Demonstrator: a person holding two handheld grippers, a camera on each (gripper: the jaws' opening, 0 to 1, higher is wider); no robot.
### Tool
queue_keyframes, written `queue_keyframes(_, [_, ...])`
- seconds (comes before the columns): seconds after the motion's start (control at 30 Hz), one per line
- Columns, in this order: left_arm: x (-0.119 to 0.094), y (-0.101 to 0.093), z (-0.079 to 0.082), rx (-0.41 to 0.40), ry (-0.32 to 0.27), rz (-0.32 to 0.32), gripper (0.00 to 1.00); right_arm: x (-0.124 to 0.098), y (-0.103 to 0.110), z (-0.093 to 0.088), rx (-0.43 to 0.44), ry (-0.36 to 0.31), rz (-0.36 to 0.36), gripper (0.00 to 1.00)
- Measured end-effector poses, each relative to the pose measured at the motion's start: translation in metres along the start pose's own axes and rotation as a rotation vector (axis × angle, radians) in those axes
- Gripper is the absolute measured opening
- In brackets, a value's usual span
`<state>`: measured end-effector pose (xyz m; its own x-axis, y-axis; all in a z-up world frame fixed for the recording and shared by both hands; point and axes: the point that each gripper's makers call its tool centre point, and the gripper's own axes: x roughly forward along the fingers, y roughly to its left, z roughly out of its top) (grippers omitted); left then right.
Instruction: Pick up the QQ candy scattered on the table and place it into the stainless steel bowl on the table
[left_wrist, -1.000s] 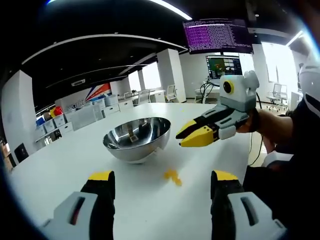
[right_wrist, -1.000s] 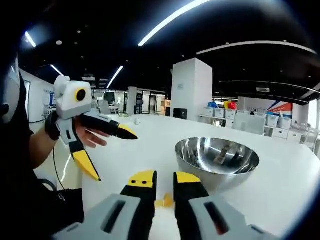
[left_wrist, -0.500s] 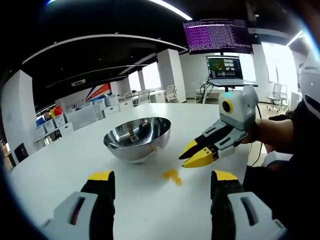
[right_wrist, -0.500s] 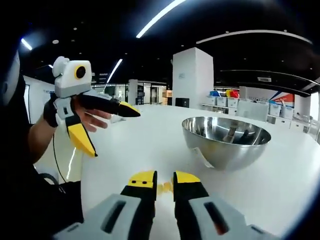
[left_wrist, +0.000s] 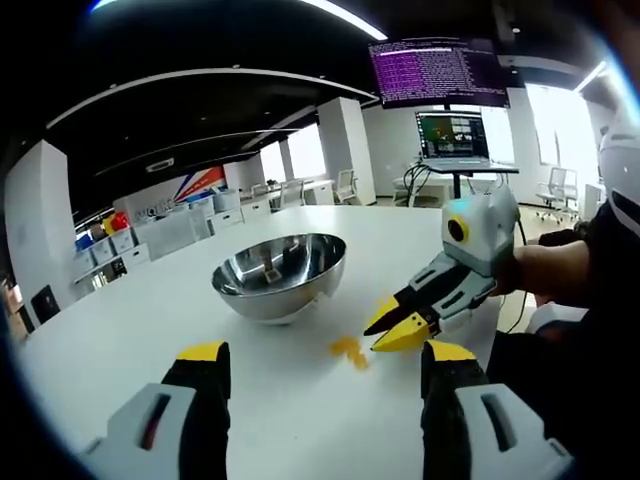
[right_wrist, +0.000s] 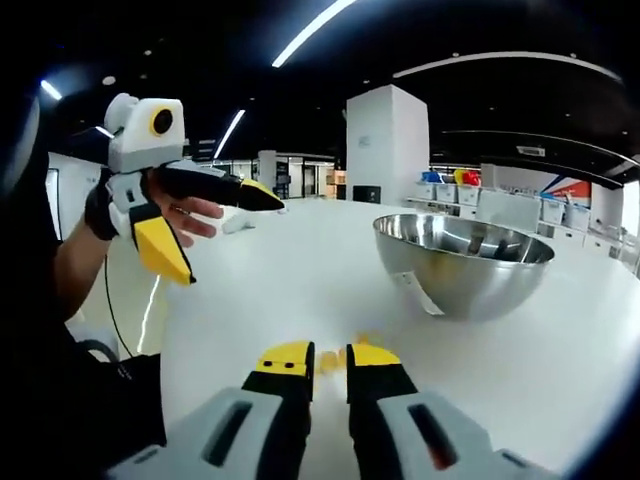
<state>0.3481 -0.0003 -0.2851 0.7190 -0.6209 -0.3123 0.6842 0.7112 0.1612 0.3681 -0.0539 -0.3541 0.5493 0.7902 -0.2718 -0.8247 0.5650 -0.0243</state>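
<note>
Two yellow-tipped grippers work over a white table (left_wrist: 120, 310) that carries a stainless steel bowl (left_wrist: 279, 277) and a small cluster of yellow QQ candy (left_wrist: 349, 350). In the left gripper view, the left gripper (left_wrist: 325, 372) has its jaws spread wide, rising from the bottom of the view with bare tabletop between them; nothing is held. The candy lies on the table ahead of those jaws, between them and the bowl, apart from the bowl's base.

The right gripper (left_wrist: 398, 330) enters that view from the right, carried by a person's hand, with its tips angled down toward the table just beside the candy. Its jaws show only a narrow gap there. In the right gripper view, the same gripper (right_wrist: 331, 356) has its two jaws nearly together, and a bit of yellow candy (right_wrist: 332, 361) shows in the slit between the tips; whether the jaws actually press on it or it merely lies behind them cannot be told.

The bowl (right_wrist: 464, 265) sits upright to the right in that view, with some small items reflected or lying inside, too unclear to name. The left gripper (right_wrist: 215, 225) appears at the left, held off the table by a hand (right_wrist: 185, 215), jaws far apart.

Monitors (left_wrist: 437, 92) glow beyond the table.
</note>
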Motion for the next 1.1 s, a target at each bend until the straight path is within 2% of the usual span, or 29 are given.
queue_keyframes(0.07, [0.000,0.000,0.000,0.000,0.000,-0.001,0.78,0.005,0.005,-0.005,-0.002,0.019,0.012,0.11])
queue_keyframes(0.2, [0.000,0.000,0.000,-0.002,-0.003,-0.002,0.78,0.007,0.002,-0.011,-0.006,0.047,-0.023,0.11])
queue_keyframes(0.37, [0.001,-0.005,0.000,-0.002,-0.004,-0.018,0.78,0.012,0.003,-0.012,0.005,0.046,-0.022,0.11])
queue_keyframes(0.87, [0.001,-0.003,-0.003,-0.008,-0.003,-0.014,0.78,0.025,-0.002,-0.011,-0.003,0.038,-0.037,0.10])
queue_keyframes(1.1, [-0.001,0.000,-0.004,-0.008,-0.002,-0.005,0.77,0.025,-0.001,-0.017,-0.042,0.047,-0.041,0.09])
